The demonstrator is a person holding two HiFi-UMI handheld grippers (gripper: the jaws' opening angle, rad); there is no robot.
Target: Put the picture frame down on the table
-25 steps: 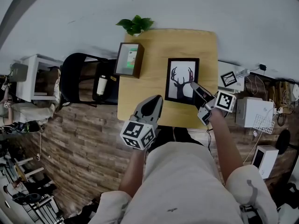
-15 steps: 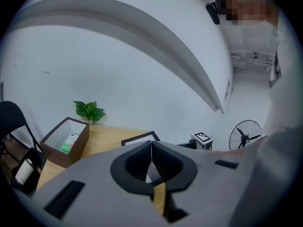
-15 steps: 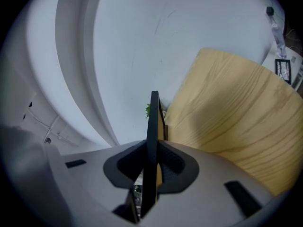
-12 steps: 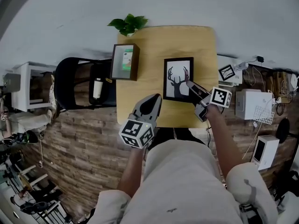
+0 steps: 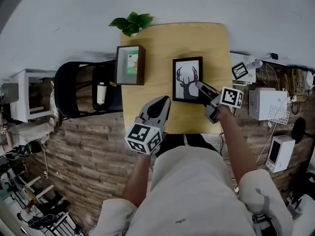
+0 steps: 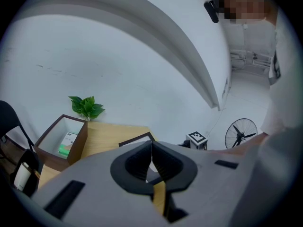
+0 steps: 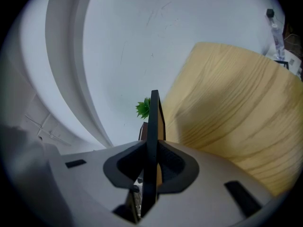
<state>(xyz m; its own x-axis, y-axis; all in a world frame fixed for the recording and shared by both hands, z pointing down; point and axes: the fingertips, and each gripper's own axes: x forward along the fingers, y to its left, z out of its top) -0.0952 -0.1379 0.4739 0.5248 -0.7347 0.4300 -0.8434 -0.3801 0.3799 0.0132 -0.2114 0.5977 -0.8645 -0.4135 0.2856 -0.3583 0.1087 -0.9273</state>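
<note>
Picture frame (image 5: 186, 77) over wooden table (image 5: 162, 48) beside white wall (image 5: 197, 4).

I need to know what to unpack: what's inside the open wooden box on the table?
A small white-and-green package lies on the pale floor of the wooden box. Nothing else shows inside it, though the box's walls hide part of that floor in both views.

Right gripper view: the picture frame (image 7: 154, 122) stood edge-on, its print unseen, its lower end hidden within the right gripper (image 7: 152, 148). Left gripper view: the left gripper (image 6: 152, 148) covered all but one frame corner. Head view: print on the green packet (image 5: 133, 62) was illegibly small.
</note>
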